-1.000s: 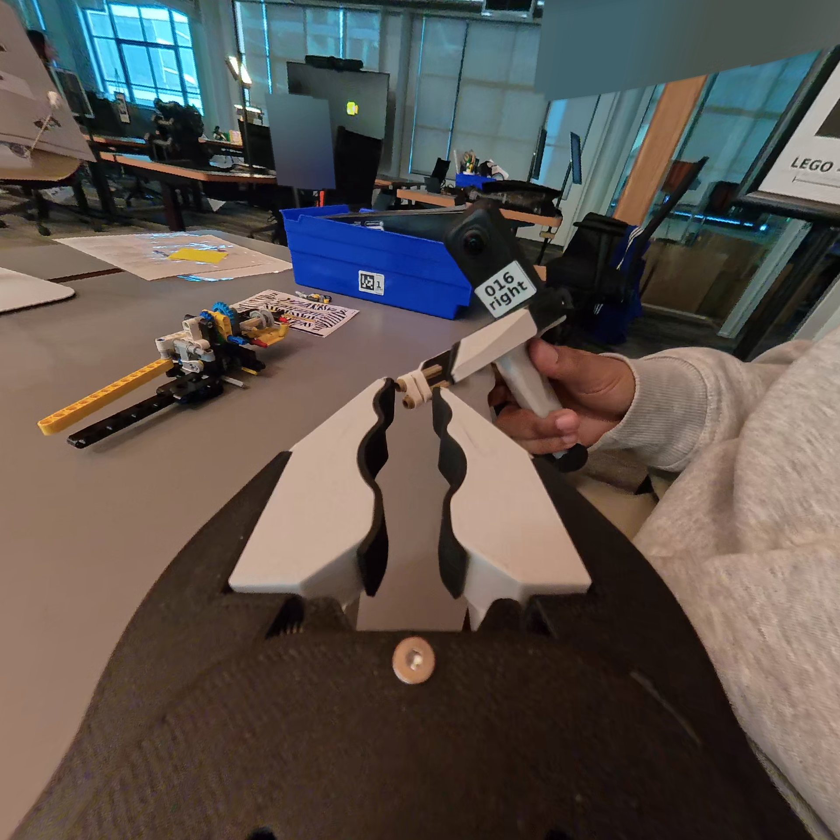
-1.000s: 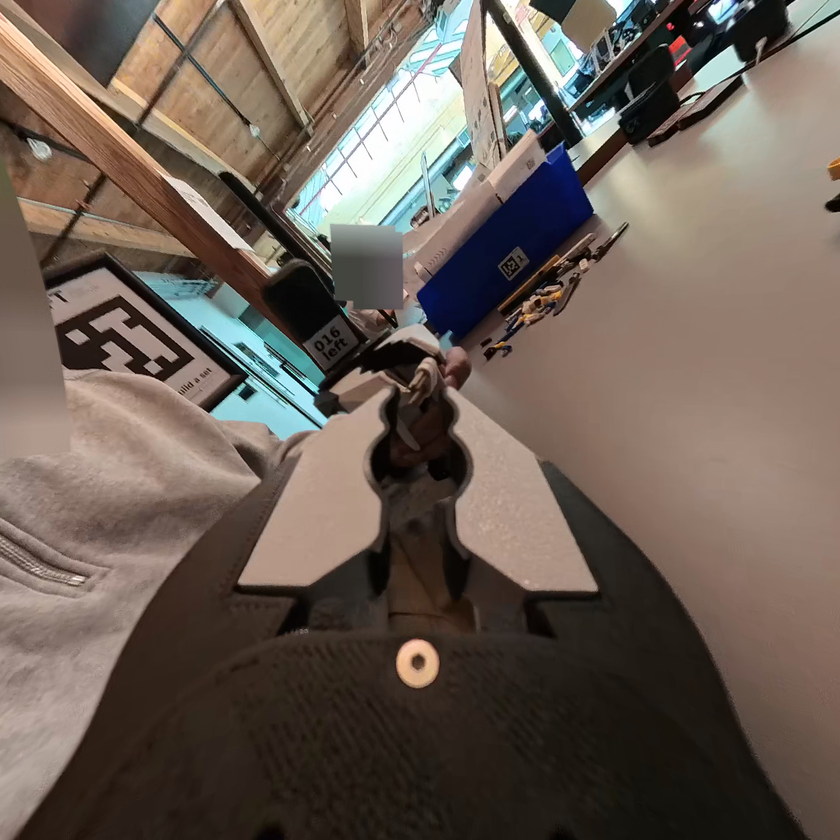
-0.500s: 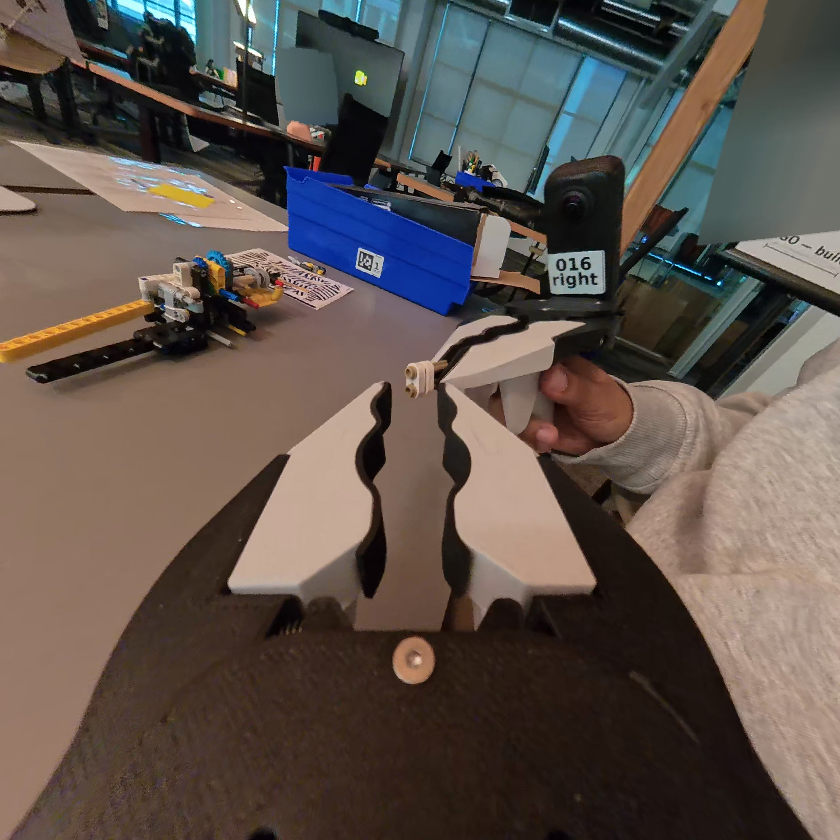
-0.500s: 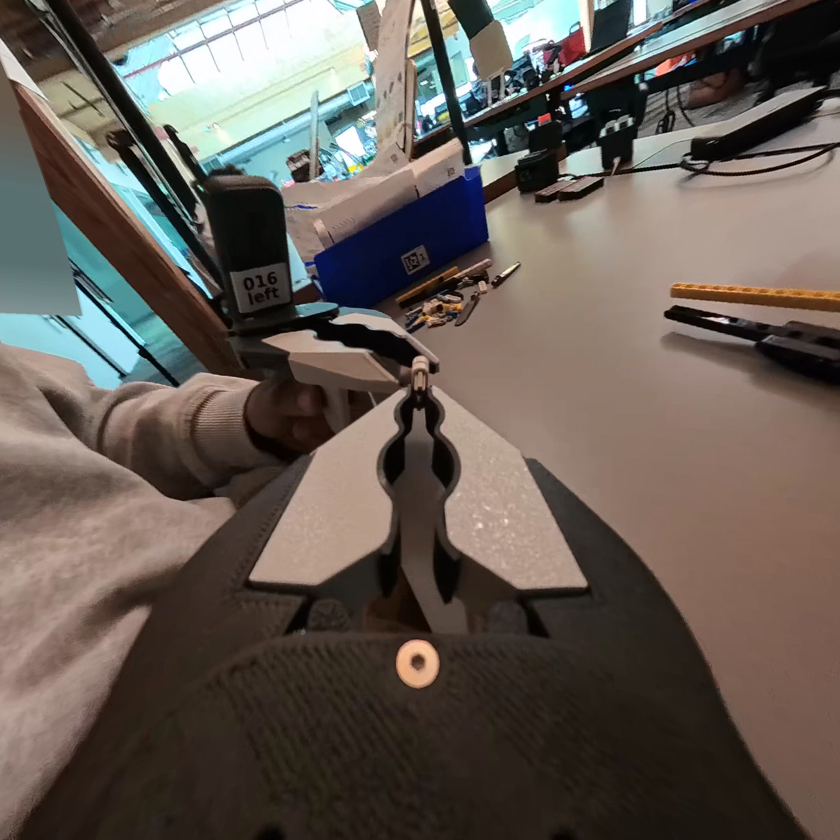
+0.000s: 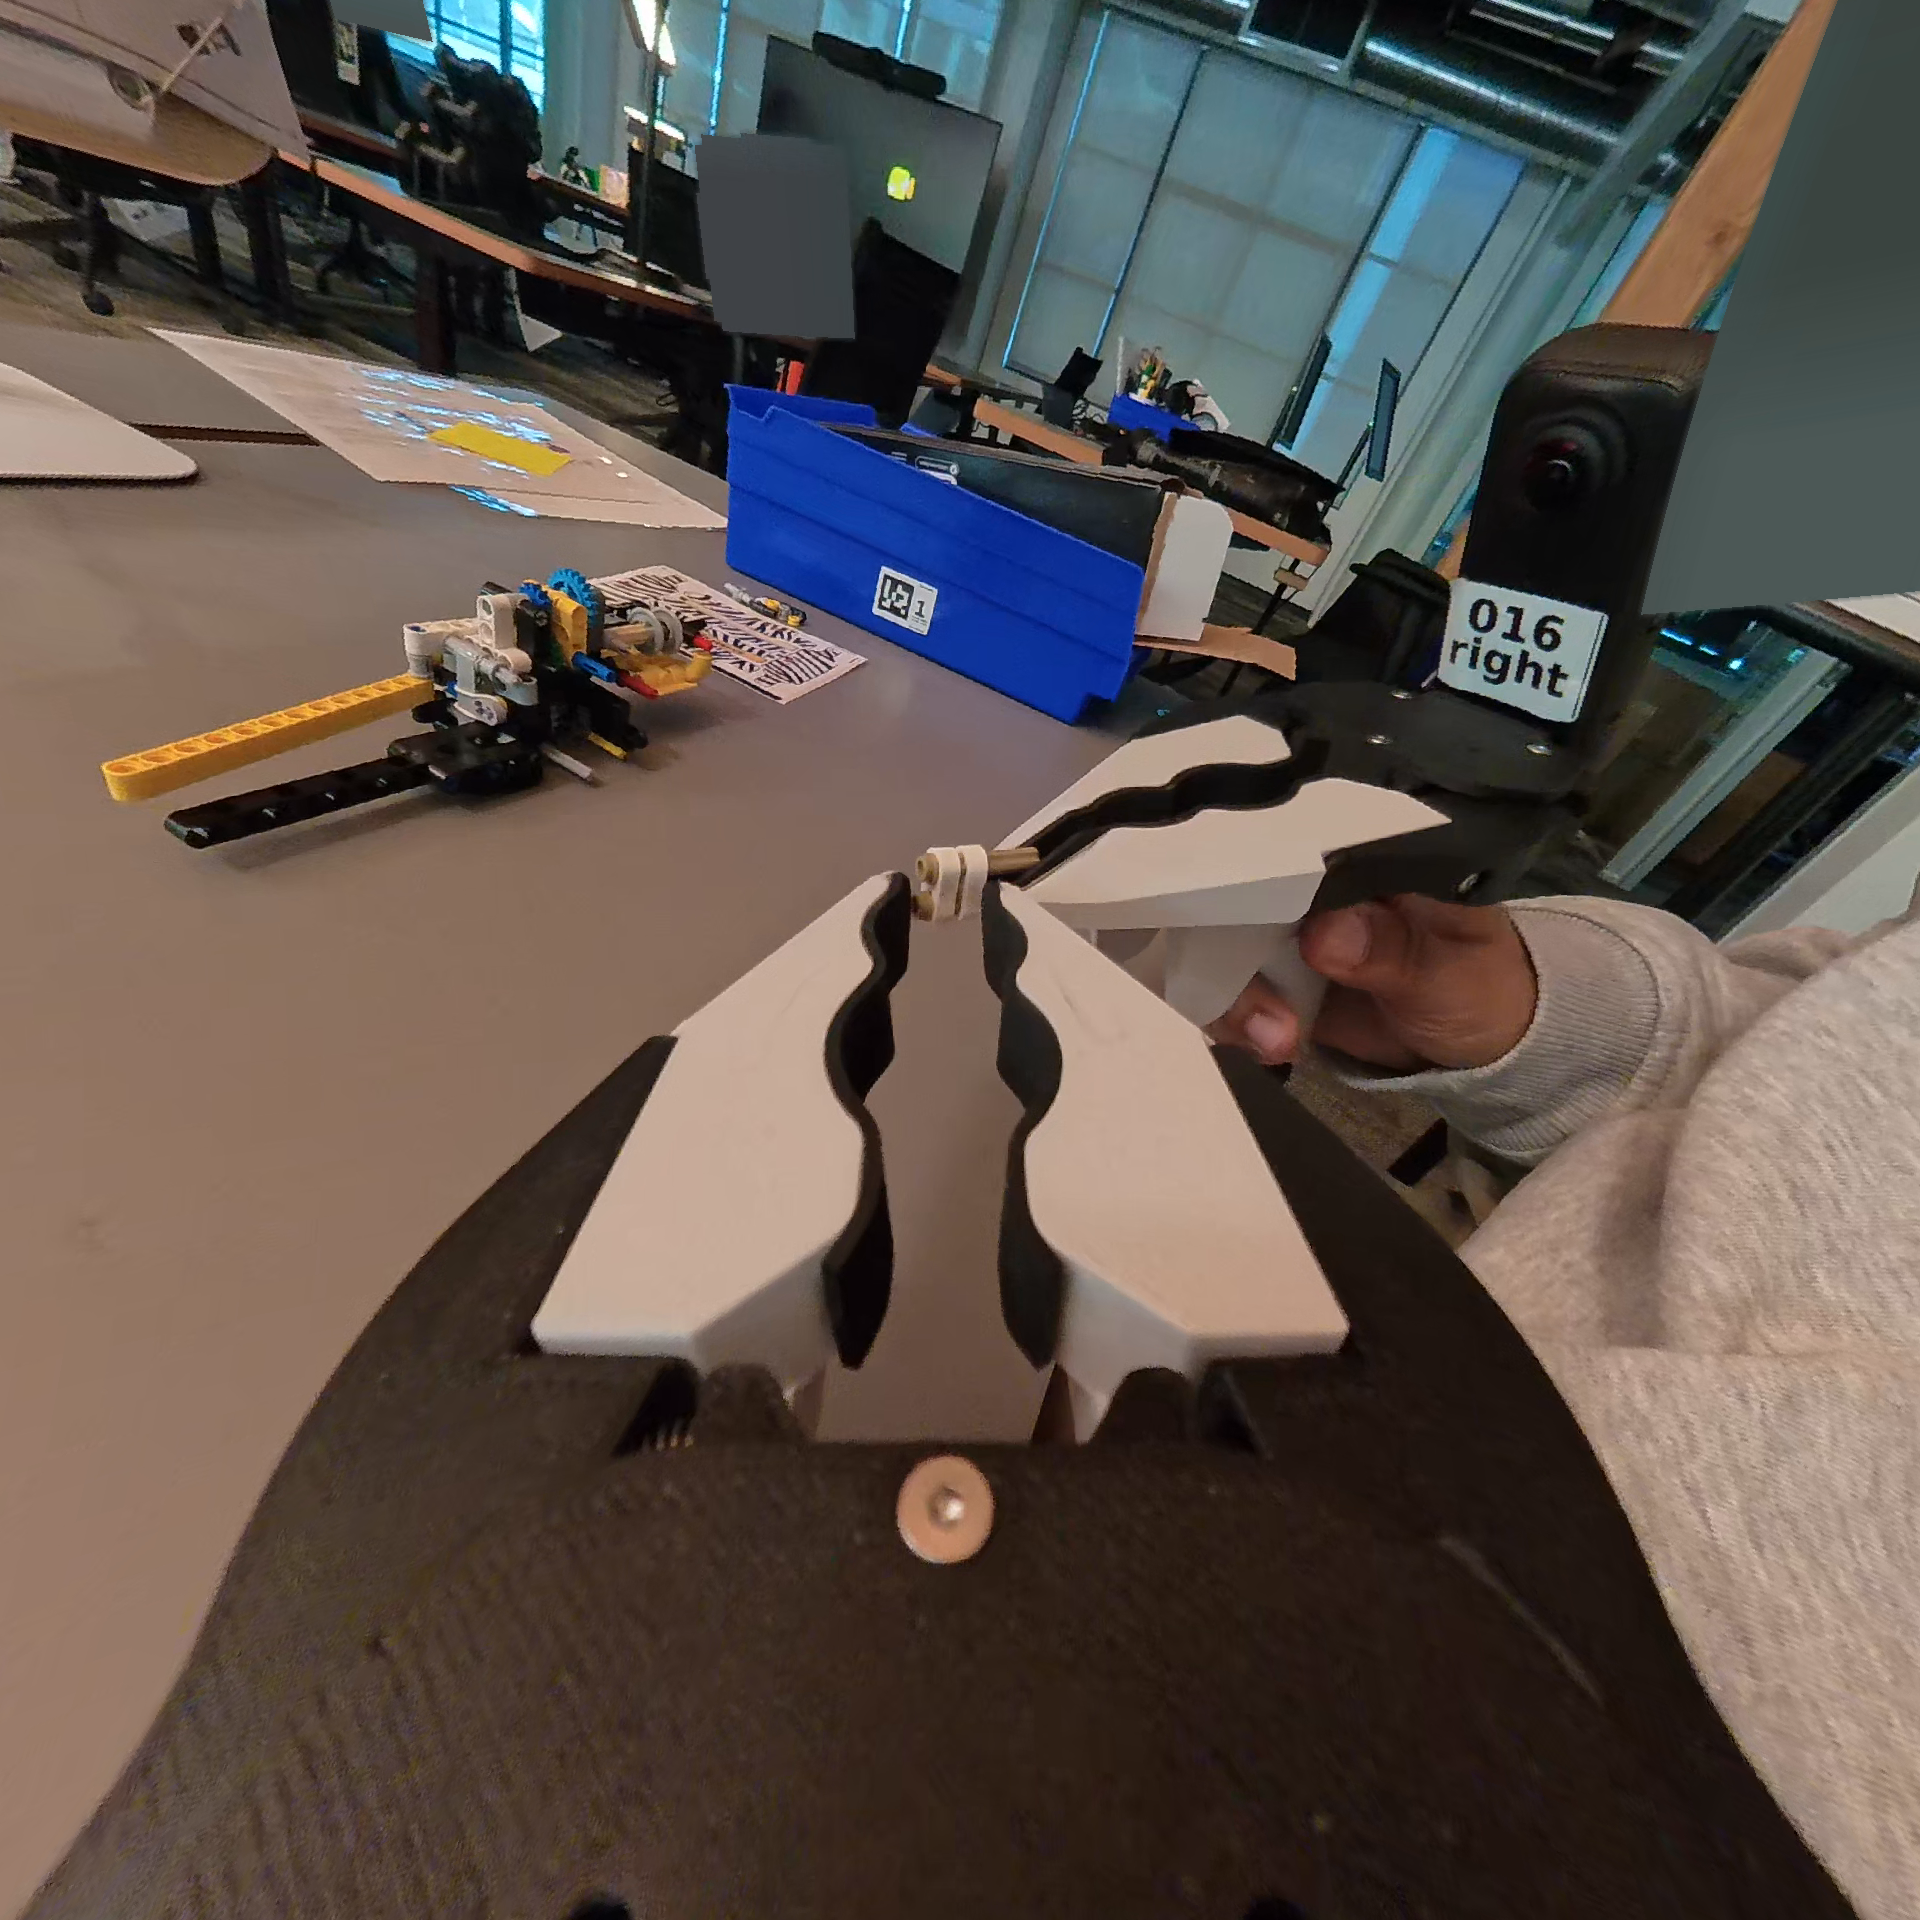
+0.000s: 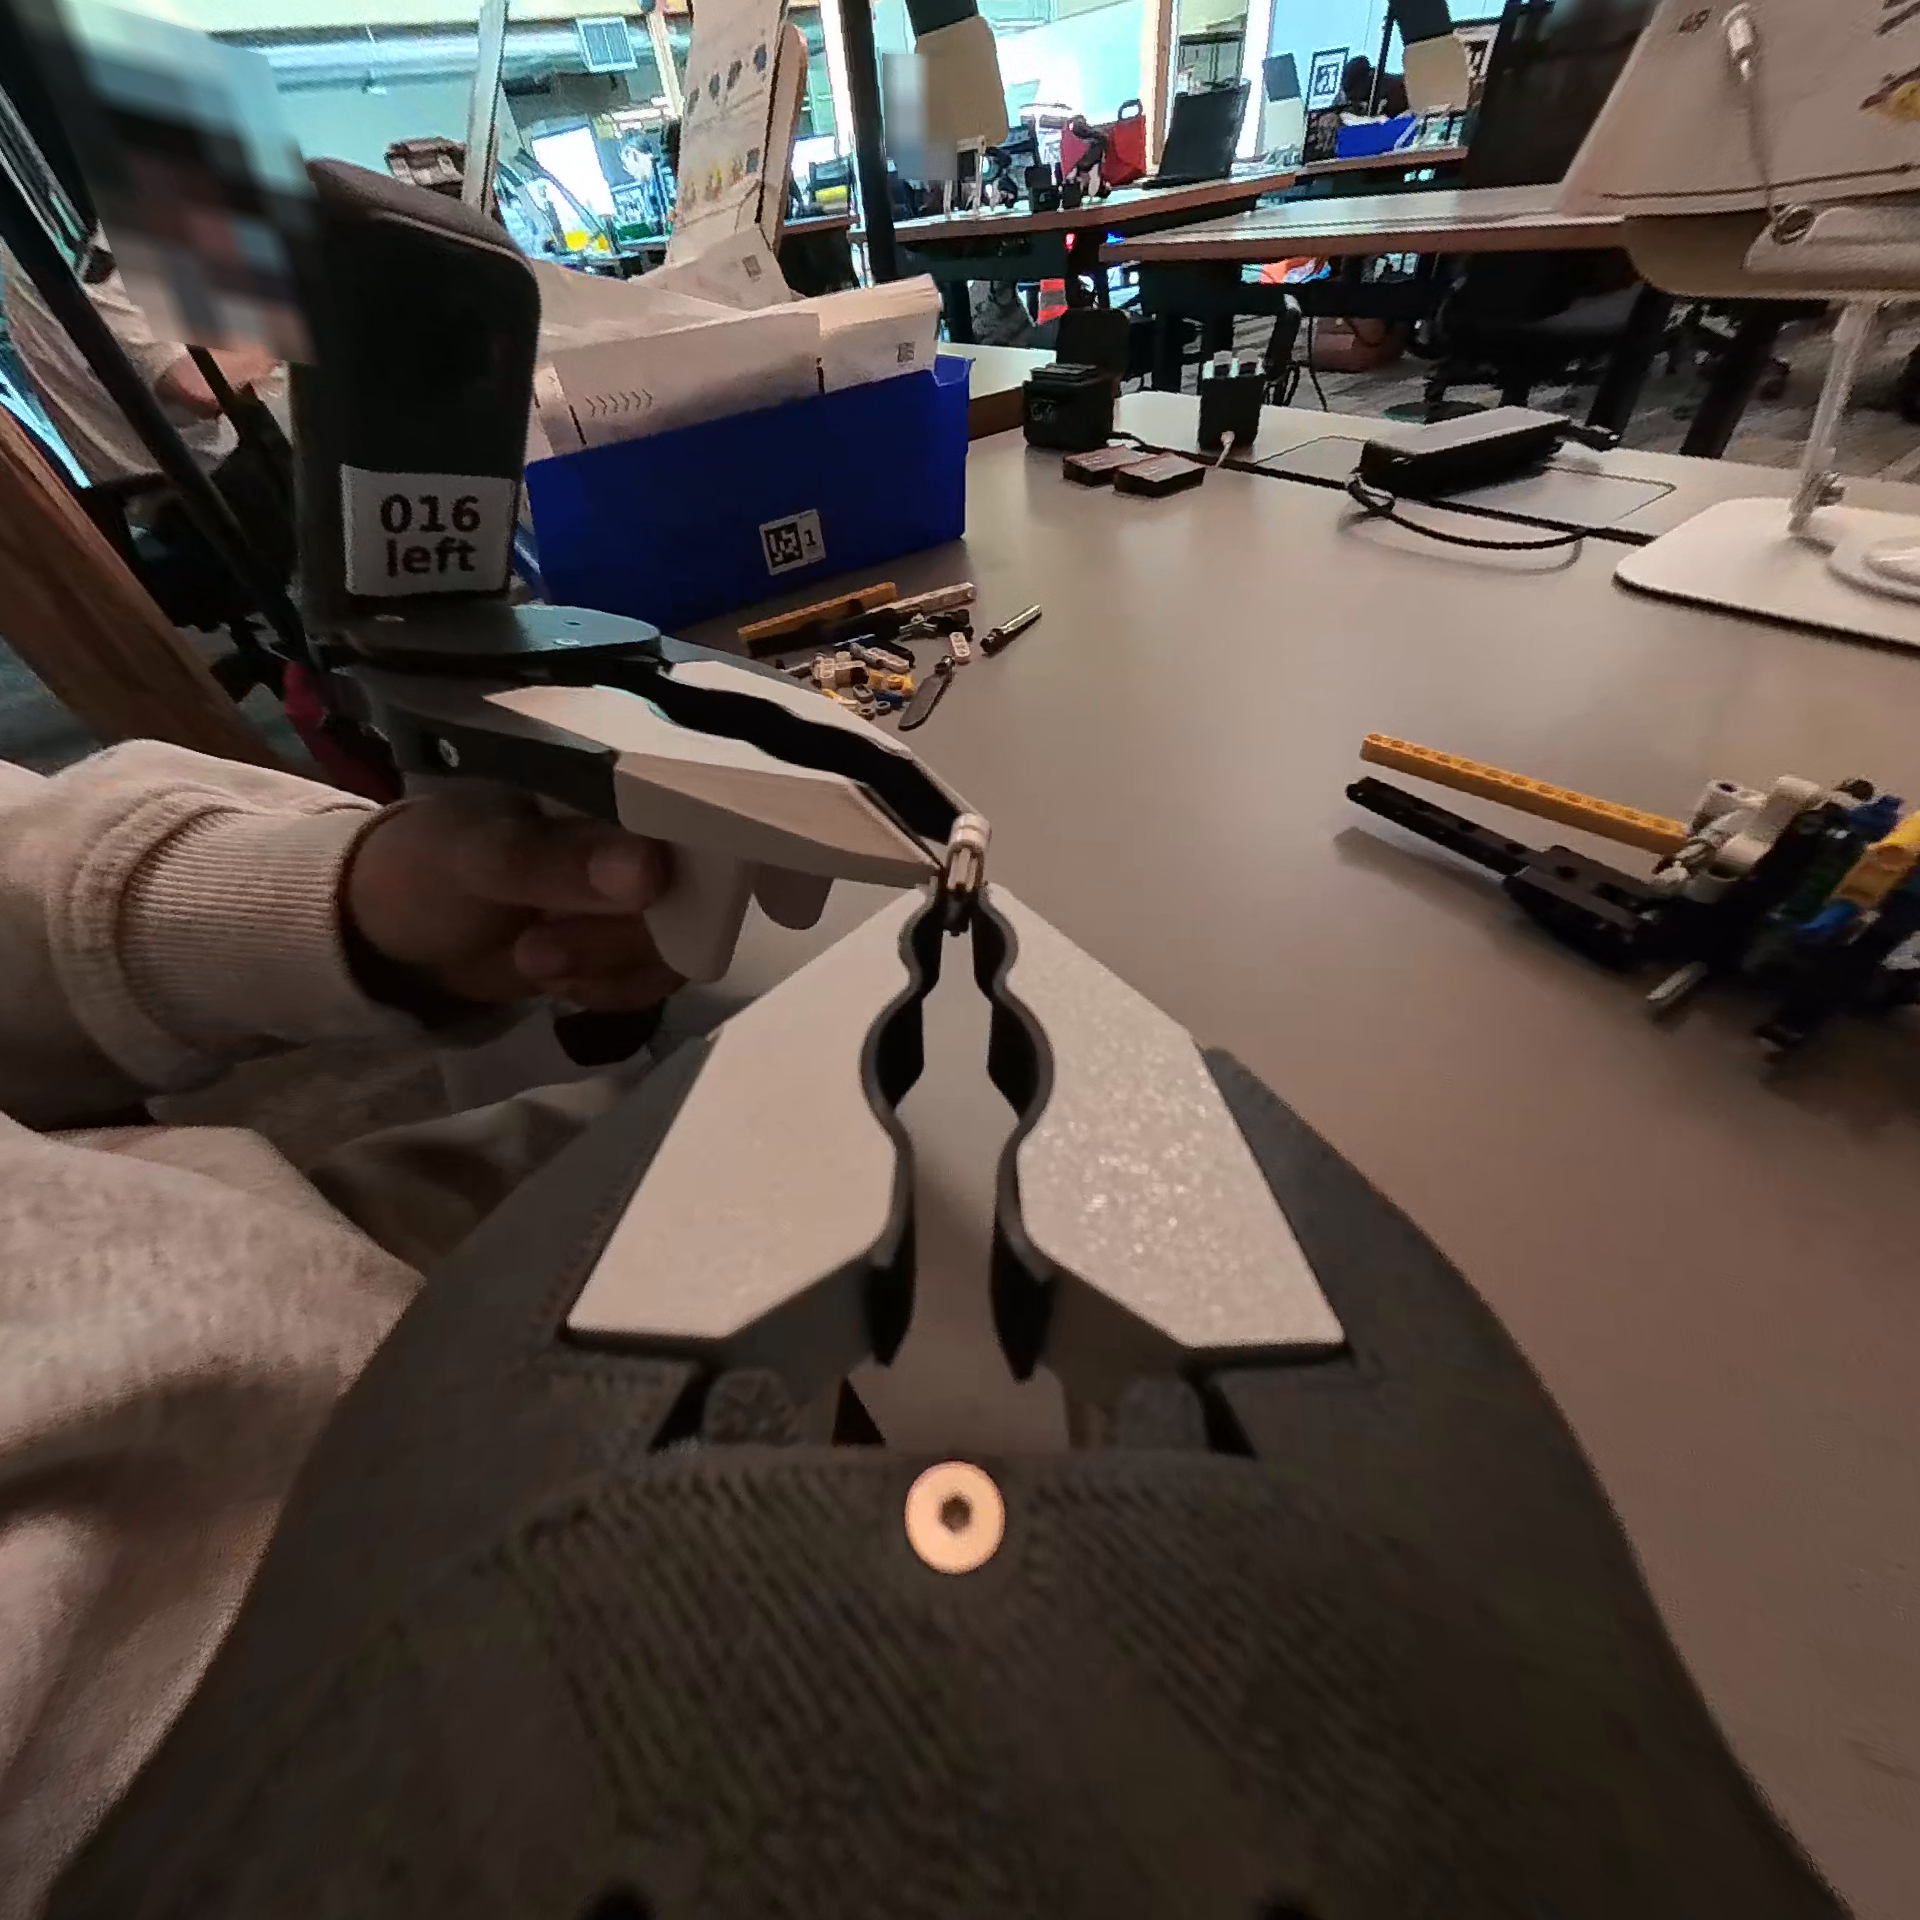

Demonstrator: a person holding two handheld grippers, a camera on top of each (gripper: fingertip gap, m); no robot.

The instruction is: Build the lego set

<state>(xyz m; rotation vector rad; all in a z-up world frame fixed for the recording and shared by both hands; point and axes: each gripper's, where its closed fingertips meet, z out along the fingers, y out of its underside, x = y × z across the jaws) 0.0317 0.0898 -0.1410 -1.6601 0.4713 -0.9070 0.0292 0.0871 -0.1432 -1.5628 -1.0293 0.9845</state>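
Note:
A small white lego connector with tan pins (image 5: 951, 883) is held in the air over the grey table (image 5: 312, 1039). My right gripper (image 6: 956, 914) is shut on its tan pin end; this gripper also shows in the left wrist view (image 5: 1029, 862). My left gripper (image 5: 940, 899) is open with a narrow gap, and the white connector sits between its fingertips. In the right wrist view the connector (image 6: 968, 847) is at the left gripper's tips (image 6: 935, 831). The part-built lego model (image 5: 520, 686) with a yellow beam (image 5: 260, 732) and a black beam (image 5: 312, 795) lies on the table, and shows in the right wrist view (image 6: 1766, 873).
A blue bin (image 5: 935, 592) with boxes and papers stands at the table's far side. A striped sticker sheet (image 5: 748, 644) lies beside the model. Loose lego pieces (image 6: 873, 655) lie before the bin (image 6: 748, 509). A white stand base (image 6: 1766, 571) and a black charger with cables (image 6: 1455, 457) sit farther back. Less than 4 cm separates the two grippers' tips. Both grippers' tips are roughly 20 centimeters from the part-built lego model (image 5: 520, 686). Seen from the right wrist view (image 6: 1709, 878) as well.
My right gripper has levelled out and brought the white connector in between the left gripper's fingertips. The left gripper's gap looks the same. The model has not moved.

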